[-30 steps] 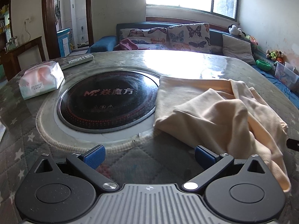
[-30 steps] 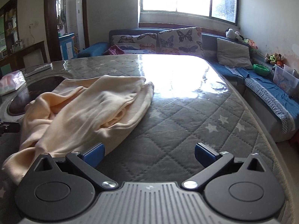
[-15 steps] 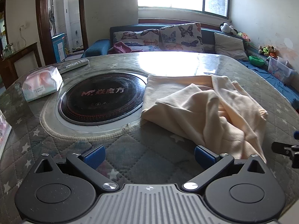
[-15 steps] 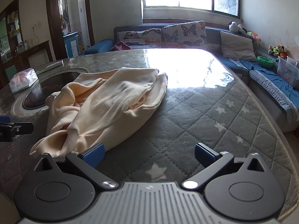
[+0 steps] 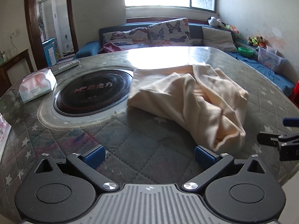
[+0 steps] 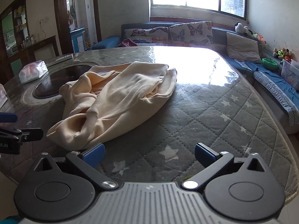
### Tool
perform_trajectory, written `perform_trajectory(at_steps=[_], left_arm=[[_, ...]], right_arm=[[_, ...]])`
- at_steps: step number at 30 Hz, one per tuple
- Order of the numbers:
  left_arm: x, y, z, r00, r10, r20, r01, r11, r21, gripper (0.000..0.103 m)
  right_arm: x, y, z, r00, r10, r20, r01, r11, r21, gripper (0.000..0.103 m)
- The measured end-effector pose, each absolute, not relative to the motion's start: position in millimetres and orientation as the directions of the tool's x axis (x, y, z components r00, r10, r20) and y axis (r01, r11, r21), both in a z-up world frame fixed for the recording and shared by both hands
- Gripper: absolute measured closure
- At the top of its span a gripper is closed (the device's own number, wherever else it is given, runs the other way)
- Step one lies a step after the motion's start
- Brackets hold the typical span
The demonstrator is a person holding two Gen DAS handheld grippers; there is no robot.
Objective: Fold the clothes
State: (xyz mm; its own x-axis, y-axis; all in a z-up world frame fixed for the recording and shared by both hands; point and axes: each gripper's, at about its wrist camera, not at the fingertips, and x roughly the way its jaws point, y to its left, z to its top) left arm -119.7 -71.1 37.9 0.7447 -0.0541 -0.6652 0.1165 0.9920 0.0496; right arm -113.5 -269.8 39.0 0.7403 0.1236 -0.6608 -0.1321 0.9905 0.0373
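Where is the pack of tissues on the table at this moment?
In the left wrist view the pack of tissues lies at the table's far left, left of the round black cooktop and just before a remote control.

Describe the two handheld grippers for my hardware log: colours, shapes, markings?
The left gripper and right gripper look identical: black linkage arms with silver pivot bolts, round black discs on either side, a ribbed grey centre plate bearing a small crosshair mark, and blue finger pads. No cables or sleeves show.
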Motion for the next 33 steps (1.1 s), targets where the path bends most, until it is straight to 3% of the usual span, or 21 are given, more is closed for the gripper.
perform_trajectory(at_steps=[33], left_arm=[[-132, -93, 31, 0.715, -0.03, -0.699, 0.164, 0.978, 0.126, 0.0]], right_arm=[[-128, -250, 39, 0.727, 0.166, -0.666, -0.189, 0.981, 0.039, 0.0]])
